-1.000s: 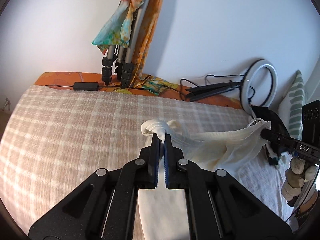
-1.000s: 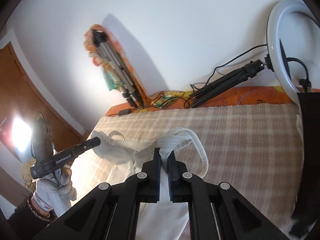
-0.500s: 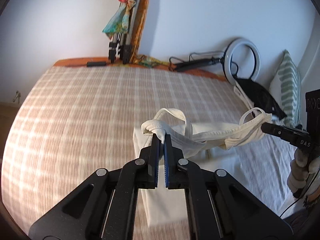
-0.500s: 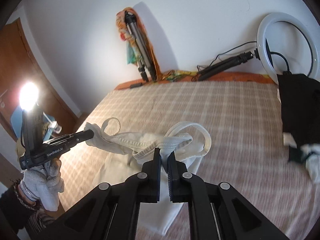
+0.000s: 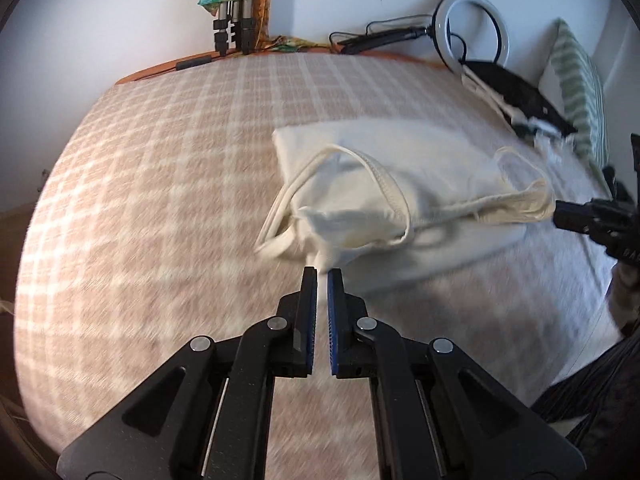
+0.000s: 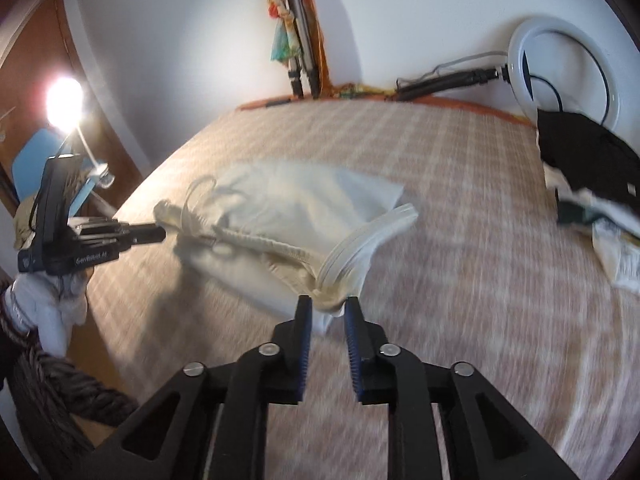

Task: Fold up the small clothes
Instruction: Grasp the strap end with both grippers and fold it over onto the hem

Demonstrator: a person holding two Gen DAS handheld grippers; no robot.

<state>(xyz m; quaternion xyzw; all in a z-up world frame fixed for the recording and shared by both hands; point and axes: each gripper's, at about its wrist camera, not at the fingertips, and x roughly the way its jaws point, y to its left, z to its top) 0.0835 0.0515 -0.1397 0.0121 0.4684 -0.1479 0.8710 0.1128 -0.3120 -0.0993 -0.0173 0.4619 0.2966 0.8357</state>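
Note:
A cream strappy top (image 5: 400, 168) lies folded on the checked bedspread; it also shows in the right wrist view (image 6: 296, 208). My left gripper (image 5: 322, 271) pinches the near left shoulder of the top between almost closed jaws. My right gripper (image 6: 327, 303) stands at the other shoulder with its jaws parted, and the bunched strap end (image 6: 332, 292) sits loosely between the tips. Each gripper shows in the other's view, the right at the right edge (image 5: 592, 220), the left at the left (image 6: 100, 240).
A heap of black and white clothes (image 6: 588, 168) lies at the bed's right side by a ring light (image 6: 564, 68). A folded tripod (image 5: 236, 28) leans on the far wall. A striped pillow (image 5: 580, 80) stands at the right. A lamp (image 6: 64, 100) glows left.
Both grippers came down and back, laying the lifted top onto the bed in a fold. The right gripper's jaws opened from shut. The left gripper stays closed on its corner.

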